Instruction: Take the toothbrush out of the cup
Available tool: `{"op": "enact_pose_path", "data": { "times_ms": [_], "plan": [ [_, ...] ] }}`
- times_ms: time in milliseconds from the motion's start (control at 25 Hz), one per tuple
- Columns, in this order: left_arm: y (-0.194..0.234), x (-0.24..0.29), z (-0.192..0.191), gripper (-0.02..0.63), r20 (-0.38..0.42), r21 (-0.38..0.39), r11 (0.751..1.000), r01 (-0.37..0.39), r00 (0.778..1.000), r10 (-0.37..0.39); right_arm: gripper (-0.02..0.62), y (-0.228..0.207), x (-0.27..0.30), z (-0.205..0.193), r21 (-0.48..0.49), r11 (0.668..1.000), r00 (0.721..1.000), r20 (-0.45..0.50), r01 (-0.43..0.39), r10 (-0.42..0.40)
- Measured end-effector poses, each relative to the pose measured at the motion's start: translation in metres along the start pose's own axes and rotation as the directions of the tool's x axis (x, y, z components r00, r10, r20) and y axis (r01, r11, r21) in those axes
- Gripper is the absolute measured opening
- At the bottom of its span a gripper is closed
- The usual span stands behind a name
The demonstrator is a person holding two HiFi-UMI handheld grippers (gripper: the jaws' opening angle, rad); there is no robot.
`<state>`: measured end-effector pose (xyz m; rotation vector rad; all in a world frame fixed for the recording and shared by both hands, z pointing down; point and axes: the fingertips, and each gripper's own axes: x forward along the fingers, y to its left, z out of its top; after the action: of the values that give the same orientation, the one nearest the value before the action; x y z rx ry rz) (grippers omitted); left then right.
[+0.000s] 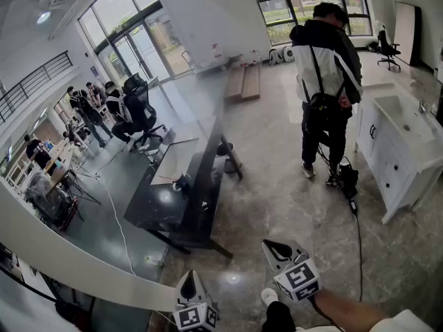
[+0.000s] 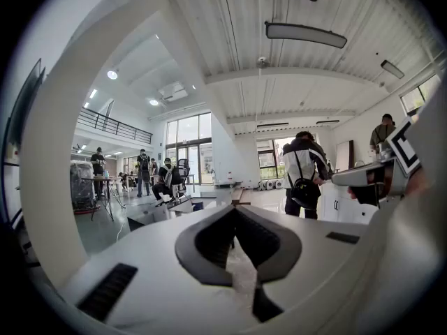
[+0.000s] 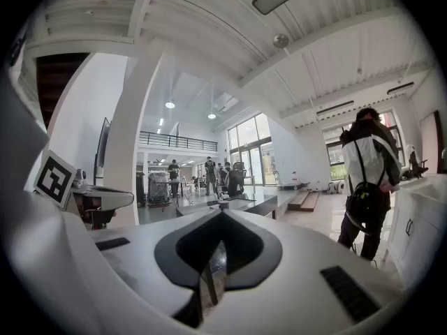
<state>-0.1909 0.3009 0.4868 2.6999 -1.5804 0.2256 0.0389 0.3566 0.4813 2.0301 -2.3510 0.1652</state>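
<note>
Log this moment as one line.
left gripper: shut, empty | right gripper: shut, empty | toothbrush, cup: not in view | task: not under way

A person [image 1: 325,75] stands beside a white sink cabinet [image 1: 389,168], near a black table [image 1: 173,206].

Bare floor [image 1: 277,178] lies open ahead of the left claw [image 1: 190,279] and the right claw [image 1: 272,246]. The floor runs between the long dark bench [image 1: 181,199] on the left and the white sink cabinet [image 1: 398,151] on the right. A person [image 1: 325,68] stands just beside the cabinet, blocking its front. A black cable [image 1: 358,241] trails over the floor near them. A white column [image 1: 69,258] closes off the near left.
</note>
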Motion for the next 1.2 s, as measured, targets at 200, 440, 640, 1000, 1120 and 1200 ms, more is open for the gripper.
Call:
{"op": "enact_pose_path", "data": {
  "times_ms": [200,440,640,1000,1120,1200],
  "plan": [
    [0.034,0.089,-0.013,0.017,-0.022,-0.007,1.0,0.007,1.0,-0.007,-0.009,-0.021,0.095,-0.007,-0.002,1.0,1.0,-0.01,-0.01,0.01],
    [0.08,0.204,-0.005,0.017,-0.028,-0.035,0.999,0.028,0.999,-0.029,-0.009,-0.041,0.218,0.004,-0.004,1.0,0.999,-0.038,-0.029,0.029],
    [0.122,0.268,0.01,0.017,-0.016,-0.057,0.998,0.004,1.0,-0.005,-0.008,-0.045,0.301,0.022,-0.014,0.998,0.998,-0.037,-0.059,0.059],
    [0.191,0.324,0.006,0.017,-0.038,-0.078,0.99,-0.115,0.993,0.112,-0.008,-0.032,0.41,0.03,-0.039,0.982,0.982,-0.062,-0.184,0.181],
    [0.208,0.343,0.001,0.017,-0.055,-0.075,0.984,-0.162,0.986,0.158,-0.008,-0.034,0.448,0.029,-0.035,0.973,0.972,-0.065,-0.227,0.225],
    [0.217,0.357,0.0,0.017,-0.08,-0.077,0.977,-0.2,0.978,0.194,-0.008,-0.036,0.477,0.029,-0.026,0.964,0.962,-0.069,-0.265,0.263]
  ]
}}
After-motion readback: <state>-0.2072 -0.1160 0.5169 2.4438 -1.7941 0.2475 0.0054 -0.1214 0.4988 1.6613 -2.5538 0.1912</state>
